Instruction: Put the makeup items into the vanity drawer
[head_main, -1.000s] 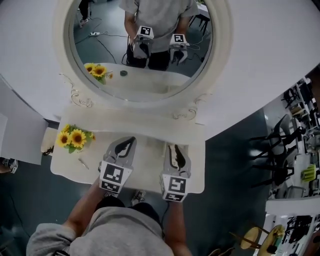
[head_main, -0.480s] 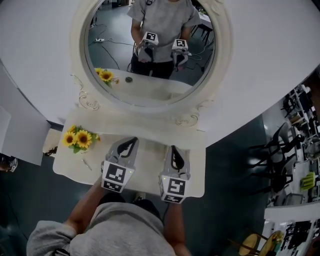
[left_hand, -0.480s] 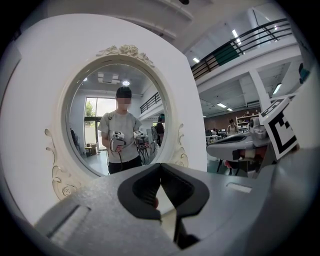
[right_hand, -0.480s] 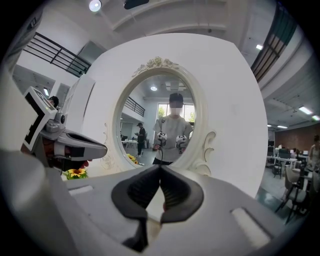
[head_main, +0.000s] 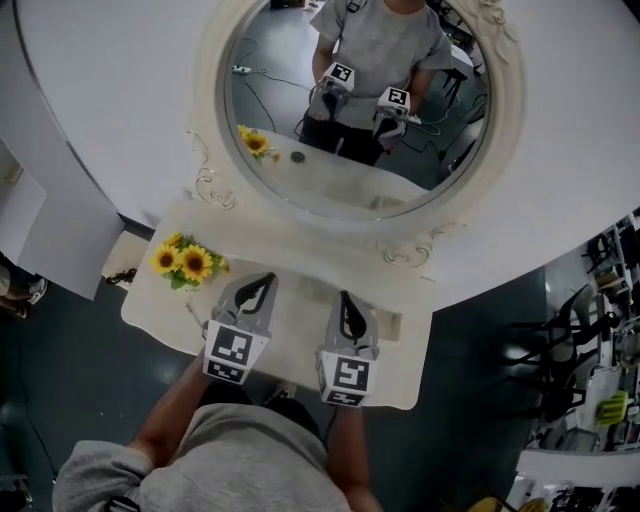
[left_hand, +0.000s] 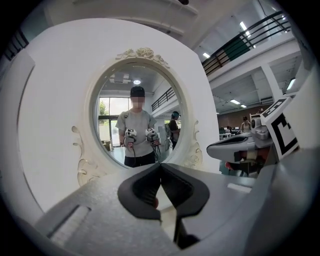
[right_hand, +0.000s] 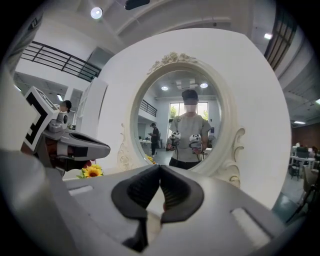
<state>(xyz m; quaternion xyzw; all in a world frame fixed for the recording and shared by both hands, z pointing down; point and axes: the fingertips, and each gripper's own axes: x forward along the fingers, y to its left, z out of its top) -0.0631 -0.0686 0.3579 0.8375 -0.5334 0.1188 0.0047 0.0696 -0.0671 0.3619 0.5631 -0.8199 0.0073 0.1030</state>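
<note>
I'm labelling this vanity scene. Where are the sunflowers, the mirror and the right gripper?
sunflowers (head_main: 190, 263): head view, on a yellow bloom.
mirror (head_main: 362, 120): head view, middle of the glass.
right gripper (right_hand: 160, 169): right gripper view, where its shut fingers meet.

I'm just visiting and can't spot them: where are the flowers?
Find the big oval mirror. Under it stands a cream table, and the sunflowers sit at its left end. They are the only yellow thing on the tabletop; the other bunch is their reflection.
</note>
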